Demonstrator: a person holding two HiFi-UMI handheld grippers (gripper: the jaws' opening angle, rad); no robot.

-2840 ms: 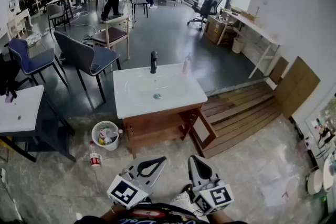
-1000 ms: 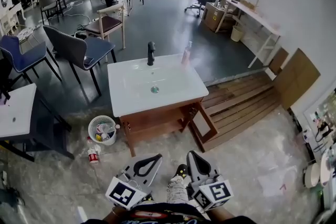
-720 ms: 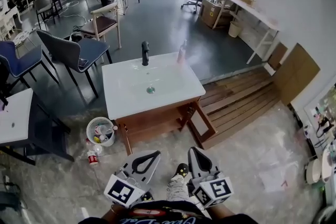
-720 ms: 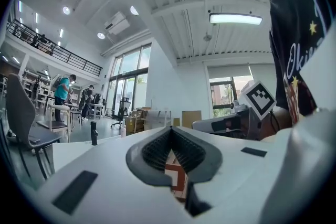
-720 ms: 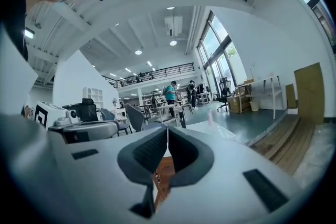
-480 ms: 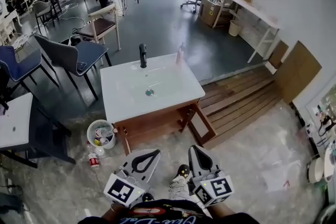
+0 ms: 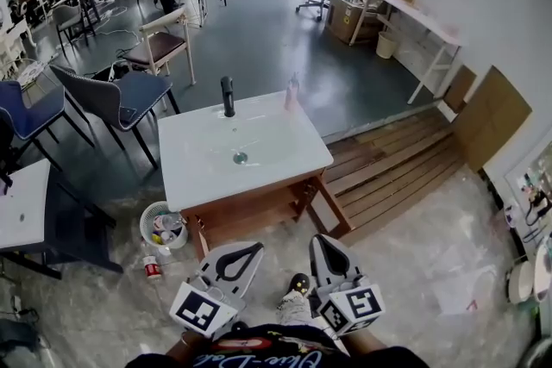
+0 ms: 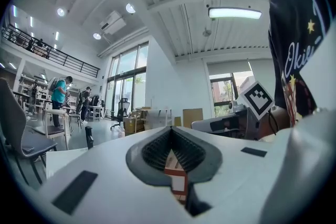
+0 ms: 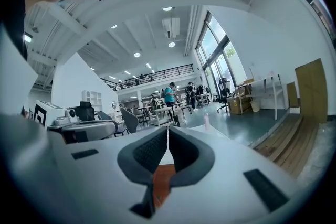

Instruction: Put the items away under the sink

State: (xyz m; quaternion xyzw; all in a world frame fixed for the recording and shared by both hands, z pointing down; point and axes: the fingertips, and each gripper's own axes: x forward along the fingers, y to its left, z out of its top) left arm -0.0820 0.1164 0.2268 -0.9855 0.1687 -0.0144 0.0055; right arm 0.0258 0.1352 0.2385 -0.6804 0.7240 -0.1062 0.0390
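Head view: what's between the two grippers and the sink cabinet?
Bare floor in the head view, from left gripper and right gripper to the sink cabinet; wastebasket sits aside, left.

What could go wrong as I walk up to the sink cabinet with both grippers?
1. The cabinet door hangs open toward the approach, so the right gripper or a leg might catch it.
2. A small red-labelled container sits on the floor by the wastebasket, where it is easy to kick.
3. The bottle stands near the sink top's back edge and could be knocked off.
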